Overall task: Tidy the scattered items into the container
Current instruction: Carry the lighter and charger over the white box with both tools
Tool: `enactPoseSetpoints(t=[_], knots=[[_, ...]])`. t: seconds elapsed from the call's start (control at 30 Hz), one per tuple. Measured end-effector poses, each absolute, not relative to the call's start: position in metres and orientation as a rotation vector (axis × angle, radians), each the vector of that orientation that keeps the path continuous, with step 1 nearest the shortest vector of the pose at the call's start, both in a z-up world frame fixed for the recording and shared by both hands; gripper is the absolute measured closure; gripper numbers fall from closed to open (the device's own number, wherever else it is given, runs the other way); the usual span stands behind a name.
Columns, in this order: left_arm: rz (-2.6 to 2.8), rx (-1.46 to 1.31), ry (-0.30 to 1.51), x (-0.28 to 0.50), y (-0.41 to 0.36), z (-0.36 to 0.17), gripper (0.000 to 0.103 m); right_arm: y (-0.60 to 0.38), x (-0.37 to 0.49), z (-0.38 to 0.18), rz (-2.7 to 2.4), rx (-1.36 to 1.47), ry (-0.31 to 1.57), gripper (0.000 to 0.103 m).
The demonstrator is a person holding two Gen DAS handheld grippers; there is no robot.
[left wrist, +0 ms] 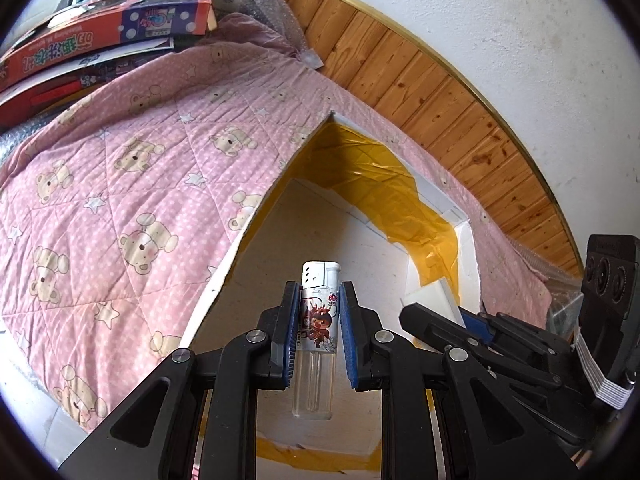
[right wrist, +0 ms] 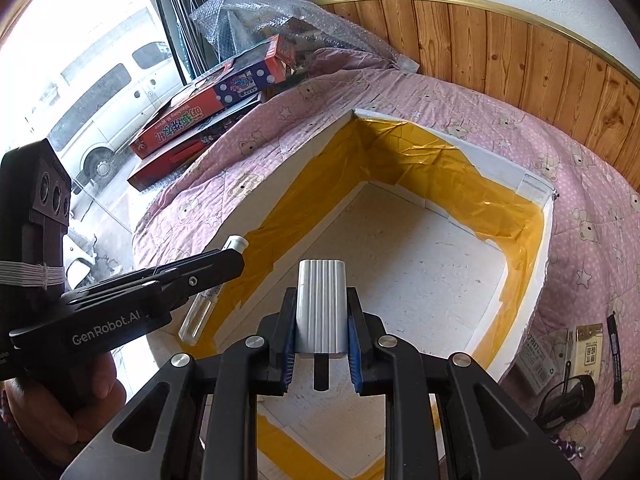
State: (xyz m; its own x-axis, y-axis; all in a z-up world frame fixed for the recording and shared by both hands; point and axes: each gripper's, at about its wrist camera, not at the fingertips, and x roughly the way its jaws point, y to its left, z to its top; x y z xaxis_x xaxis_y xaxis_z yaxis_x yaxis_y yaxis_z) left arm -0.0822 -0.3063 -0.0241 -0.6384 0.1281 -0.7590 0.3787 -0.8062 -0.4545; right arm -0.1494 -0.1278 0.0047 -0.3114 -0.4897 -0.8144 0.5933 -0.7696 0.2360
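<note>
My left gripper (left wrist: 319,292) is shut on a white lighter (left wrist: 318,320) with a cartoon print and a clear base, held over the white foam box (left wrist: 256,216) lined with yellow tape. That lighter (right wrist: 208,304) also shows from the side in the right wrist view, in the left gripper (right wrist: 236,258) above the box's left wall. A ribbed silver block (right wrist: 321,304) with a dark stub below it sits in my right gripper (right wrist: 321,294), which is shut on it above the box floor (right wrist: 420,268). The right gripper (left wrist: 452,312) appears at the right of the left wrist view.
The box rests on a pink bear-print quilt (left wrist: 120,184). Red game boxes (right wrist: 208,112) and bubble wrap lie at the quilt's far left. At the right of the box lie packets (right wrist: 586,344), a black pen (right wrist: 614,356) and a black clip (right wrist: 568,400). Wood panelling (right wrist: 520,52) backs the bed.
</note>
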Motion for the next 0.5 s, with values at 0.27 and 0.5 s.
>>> enactPoseSetpoints(t=[0.27, 0.5], knots=[[-2.569, 1.356, 0.956, -0.125, -0.297, -0.022, 0.083, -0.118, -0.191, -0.003, -2.121, 1.334, 0.164, 0.08], [-2.559, 1.436, 0.93, -0.173, -0.292, -0.02, 0.083, -0.114, -0.221, -0.008, -2.123, 1.362, 0.234, 0.08]])
